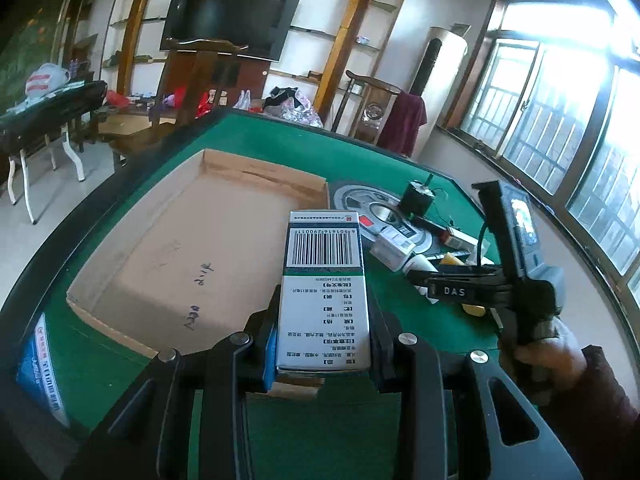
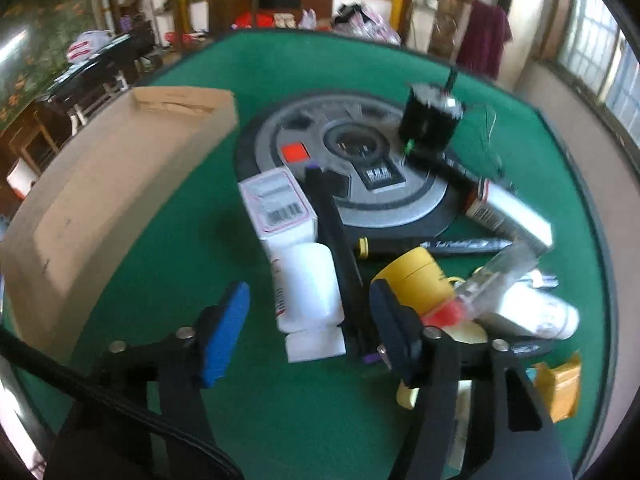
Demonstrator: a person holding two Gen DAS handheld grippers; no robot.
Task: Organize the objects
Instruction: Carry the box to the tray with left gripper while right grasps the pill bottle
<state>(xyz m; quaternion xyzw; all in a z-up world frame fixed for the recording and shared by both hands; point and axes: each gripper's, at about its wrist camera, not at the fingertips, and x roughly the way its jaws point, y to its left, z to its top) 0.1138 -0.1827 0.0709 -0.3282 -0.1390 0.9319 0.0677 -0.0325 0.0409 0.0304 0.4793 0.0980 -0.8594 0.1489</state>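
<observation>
The left gripper (image 1: 324,344) is clamped on a white-and-green medicine carton (image 1: 325,292), its pads pressing the two long side faces near the lower end; the carton stands up between the fingers with its barcode end farthest from the wrist; beyond and to the left of it lies the open cardboard tray (image 1: 192,256) on the green table (image 1: 256,140), the likely place for it. The carton looks light, stiff enough for a side grip, though thin board could dent under a hard squeeze; the broad flat faces suit the pads well.

The right gripper (image 2: 308,316) has its jaws apart, with no earlier view to judge their travel; a white plastic bottle (image 2: 308,284) lies between the fingers, cap toward the wrist, and I cannot tell whether the pads touch it; I judge it smooth, rounded and light, so a hold across the middle of its body seems safest. Just right of that gripper sits a yellow cylindrical container (image 2: 416,276); ahead lies a white carton (image 2: 276,208), then a black motor (image 2: 430,120).
</observation>
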